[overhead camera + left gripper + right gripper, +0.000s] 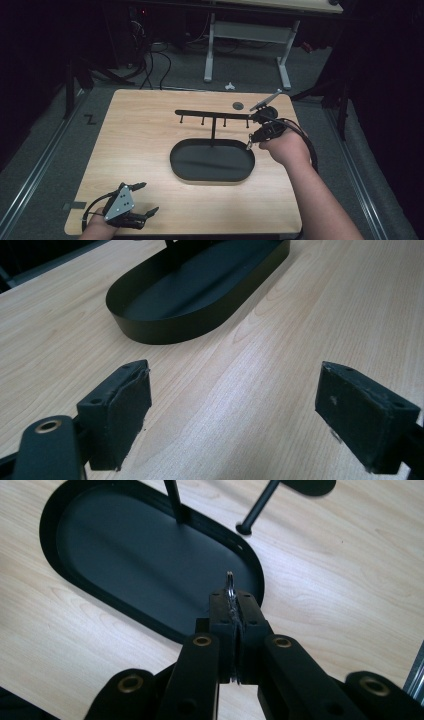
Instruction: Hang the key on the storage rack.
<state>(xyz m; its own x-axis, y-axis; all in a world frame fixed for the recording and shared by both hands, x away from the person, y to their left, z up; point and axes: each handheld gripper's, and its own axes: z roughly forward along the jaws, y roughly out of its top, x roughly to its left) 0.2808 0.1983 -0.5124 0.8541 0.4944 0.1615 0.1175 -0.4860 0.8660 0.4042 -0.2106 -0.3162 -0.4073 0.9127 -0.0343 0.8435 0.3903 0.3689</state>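
Jaws of the right gripper (231, 611) pinch a thin ring (230, 584) edge-up at centre frame, above the tray's (212, 161) right end. Rack (212, 115) pegs hang just beyond, upper frame. Left gripper (142, 199) rests spread wide, lower left, well away.

Table: light wood-grain top (145, 150), pretty bare around the middle
Grommet: small dark round one (238, 105) set in the tabletop near the far edge
Second desk: white legs (209, 55) on the grey floor behind
Cables: black tangle (152, 65) on the floor, back left
Floor mark: a black Z-ish squiggle (90, 119) left of the table
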